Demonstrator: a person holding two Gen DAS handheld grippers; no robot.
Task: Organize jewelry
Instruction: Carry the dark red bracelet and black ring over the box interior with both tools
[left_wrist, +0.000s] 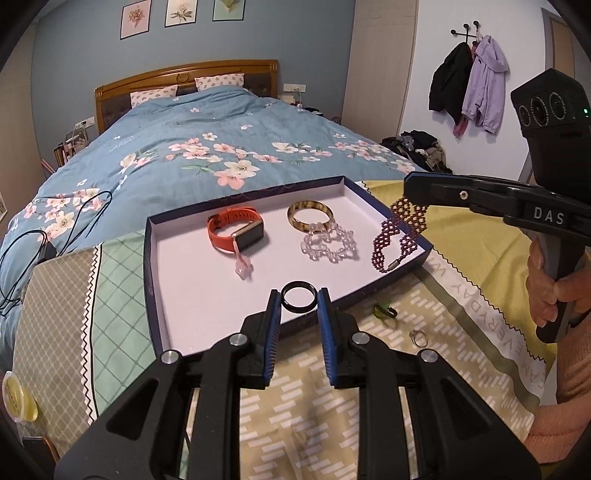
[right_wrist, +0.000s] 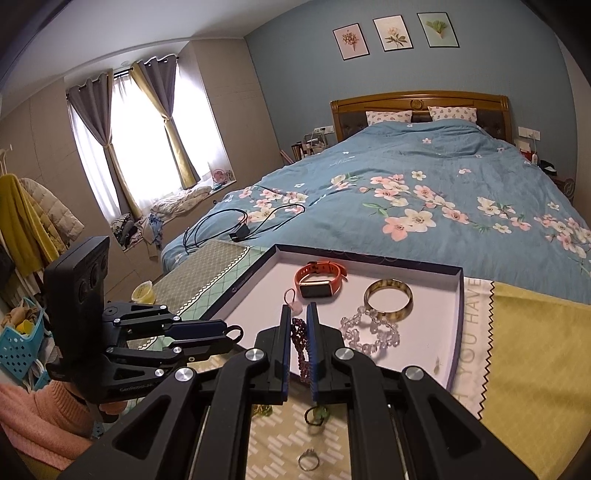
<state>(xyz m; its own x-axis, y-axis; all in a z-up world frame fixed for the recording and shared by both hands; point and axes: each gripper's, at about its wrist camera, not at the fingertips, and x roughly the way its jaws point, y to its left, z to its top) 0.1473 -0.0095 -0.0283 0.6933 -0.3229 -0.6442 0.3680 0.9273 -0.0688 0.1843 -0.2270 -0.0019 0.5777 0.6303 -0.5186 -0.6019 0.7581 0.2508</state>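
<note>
A shallow white-lined tray (left_wrist: 177, 266) lies on the bed end; it also shows in the right wrist view (right_wrist: 436, 295). In it lie an orange watch (left_wrist: 236, 230), an amber bangle (left_wrist: 309, 218) and a clear bead bracelet (left_wrist: 328, 243). My left gripper (left_wrist: 298, 300) is shut on a black ring (left_wrist: 298, 295) just above the tray's near part. My right gripper (right_wrist: 297, 325) is shut on a purple beaded bracelet (right_wrist: 300, 338), which hangs over the tray's right rim (left_wrist: 400, 229). A green ring (left_wrist: 385, 312) and a silver ring (left_wrist: 418, 338) lie on the cloth.
A patterned cloth (left_wrist: 295, 398) covers the bed end under the tray. Black cables (right_wrist: 236, 225) lie on the blue floral duvet (left_wrist: 207, 147). A yellow round box (left_wrist: 16, 400) sits at the left. Coats hang on the wall (left_wrist: 469, 81).
</note>
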